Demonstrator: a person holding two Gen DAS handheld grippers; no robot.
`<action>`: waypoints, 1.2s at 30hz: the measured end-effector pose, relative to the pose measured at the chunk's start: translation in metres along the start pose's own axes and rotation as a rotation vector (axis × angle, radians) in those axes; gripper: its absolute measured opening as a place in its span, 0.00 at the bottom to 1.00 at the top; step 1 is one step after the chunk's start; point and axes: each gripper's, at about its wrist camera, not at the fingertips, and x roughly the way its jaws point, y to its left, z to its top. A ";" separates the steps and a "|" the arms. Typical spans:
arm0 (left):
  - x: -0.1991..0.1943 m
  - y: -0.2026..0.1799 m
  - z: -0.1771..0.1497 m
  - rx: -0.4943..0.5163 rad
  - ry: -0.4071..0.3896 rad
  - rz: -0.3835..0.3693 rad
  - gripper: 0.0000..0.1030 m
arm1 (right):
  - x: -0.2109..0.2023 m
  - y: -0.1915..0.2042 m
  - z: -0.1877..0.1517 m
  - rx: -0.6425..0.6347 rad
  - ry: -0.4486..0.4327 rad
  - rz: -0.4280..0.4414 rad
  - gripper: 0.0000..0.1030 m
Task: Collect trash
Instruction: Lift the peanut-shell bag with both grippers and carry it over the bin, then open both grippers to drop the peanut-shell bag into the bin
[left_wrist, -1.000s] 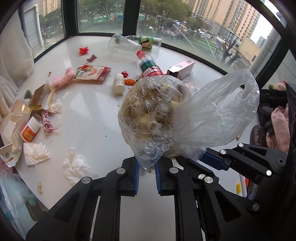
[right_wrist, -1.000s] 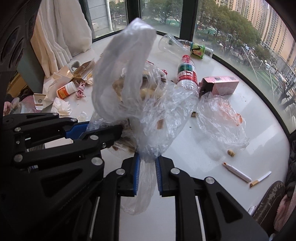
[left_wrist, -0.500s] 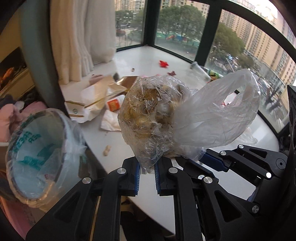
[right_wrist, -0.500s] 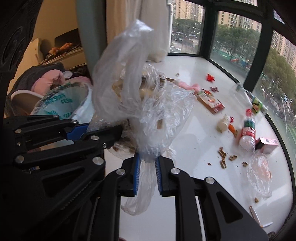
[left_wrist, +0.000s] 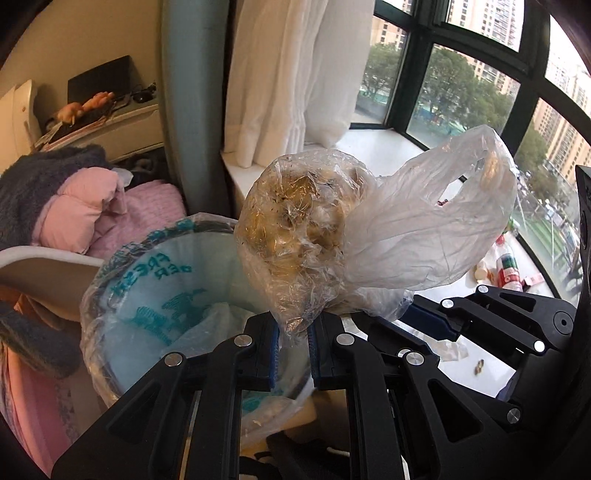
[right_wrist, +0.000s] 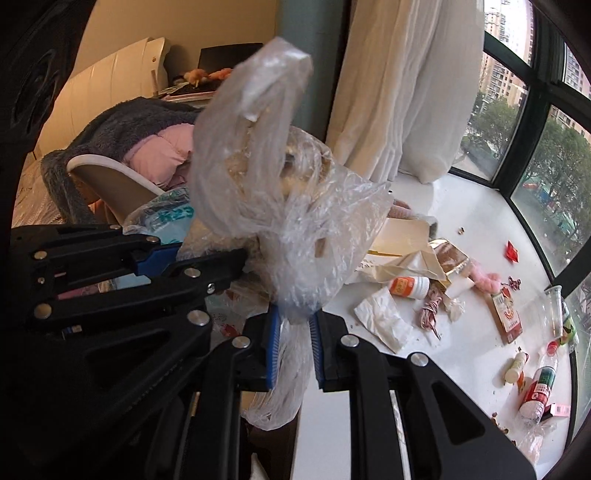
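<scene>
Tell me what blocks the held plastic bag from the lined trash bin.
Nothing visible does. The plastic bag hangs clamped by the left gripper and right gripper, right over the lined trash bin's open mouth.

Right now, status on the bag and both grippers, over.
Left gripper and right gripper both shut on the plastic bag. Bag held above lined bin. Nothing blocking the bin mouth.

plastic bag (left_wrist: 314, 236) above trash bin (left_wrist: 147, 295) | bin left of windowsill (right_wrist: 461, 229)
</scene>
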 end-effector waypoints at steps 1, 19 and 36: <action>0.000 0.005 0.001 -0.007 -0.002 0.006 0.11 | 0.003 0.002 0.004 -0.005 -0.001 0.004 0.16; 0.001 0.054 0.008 -0.136 0.009 0.088 0.10 | 0.031 0.038 0.037 -0.087 0.037 0.090 0.16; -0.005 0.074 0.002 -0.161 0.015 0.107 0.10 | 0.037 0.057 0.043 -0.100 0.048 0.109 0.16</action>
